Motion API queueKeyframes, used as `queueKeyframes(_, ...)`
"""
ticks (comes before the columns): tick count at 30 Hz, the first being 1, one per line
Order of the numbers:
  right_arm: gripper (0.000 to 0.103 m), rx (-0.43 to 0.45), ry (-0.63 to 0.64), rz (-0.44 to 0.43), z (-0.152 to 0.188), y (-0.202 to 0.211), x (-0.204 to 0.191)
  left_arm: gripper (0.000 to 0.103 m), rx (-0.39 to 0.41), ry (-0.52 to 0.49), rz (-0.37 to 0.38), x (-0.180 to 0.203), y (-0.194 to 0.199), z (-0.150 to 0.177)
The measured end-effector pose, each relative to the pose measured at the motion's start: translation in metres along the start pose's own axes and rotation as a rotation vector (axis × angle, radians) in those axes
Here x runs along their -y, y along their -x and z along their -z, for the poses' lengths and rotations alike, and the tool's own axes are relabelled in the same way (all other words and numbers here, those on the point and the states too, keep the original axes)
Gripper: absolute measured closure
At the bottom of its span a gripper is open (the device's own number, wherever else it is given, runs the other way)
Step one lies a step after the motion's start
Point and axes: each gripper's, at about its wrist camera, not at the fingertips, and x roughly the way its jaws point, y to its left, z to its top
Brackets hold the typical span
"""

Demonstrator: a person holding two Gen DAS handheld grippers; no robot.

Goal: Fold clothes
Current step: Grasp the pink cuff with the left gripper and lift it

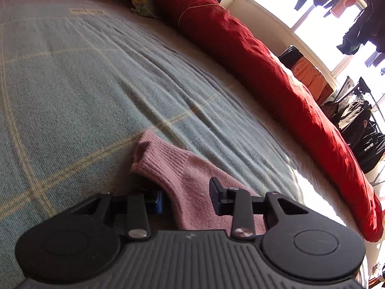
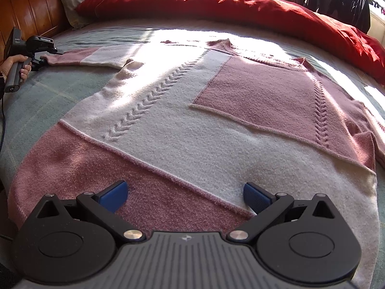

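A pink and white knitted sweater is laid out flat, front up, on a bed covered by a pale blue checked blanket. Its body is spread across the middle of the bed, with the neckline toward the far side and the hem nearest the right wrist camera. One sleeve is stretched out sideways toward the wooden headboard, and its pink ribbed cuff lies on the blanket.

The left tongs are seen around that sleeve end: the pink knit passes between the two pads, one pad being partly hidden beneath the fabric and the other standing at its far edge. A gap is seen on that side, so whether the pads actually press on the knit cannot be told. In the right wrist view the left tool is seen at the cuff, held in a person's hand.

The right tongs are spread wide, hovering over the hem region of the sweater, with nothing between their blue pads.

A red duvet is bunched along the far side of the bed, with a grey-green pillow beside the headboard. Dark garments are seen hanging before a bright window.
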Motion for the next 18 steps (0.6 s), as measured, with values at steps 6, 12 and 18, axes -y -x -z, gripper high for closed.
queueKeyframes(6, 0.0, 0.01, -0.008, -0.014, 0.004, 0.007, 0.003, 0.093, -0.009, -0.01, -0.065, 0.005, 0.009, 0.0)
queueKeyframes(12, 0.0, 0.033, -0.025, -0.039, 0.01, 0.017, 0.006, 0.095, 0.006, -0.048, 0.008, 0.029, 0.026, -0.006)
queueKeyframes(18, 0.0, 0.061, -0.027, -0.055, 0.015, 0.031, 0.006, 0.096, 0.022, -0.088, 0.055, 0.067, 0.045, -0.017)
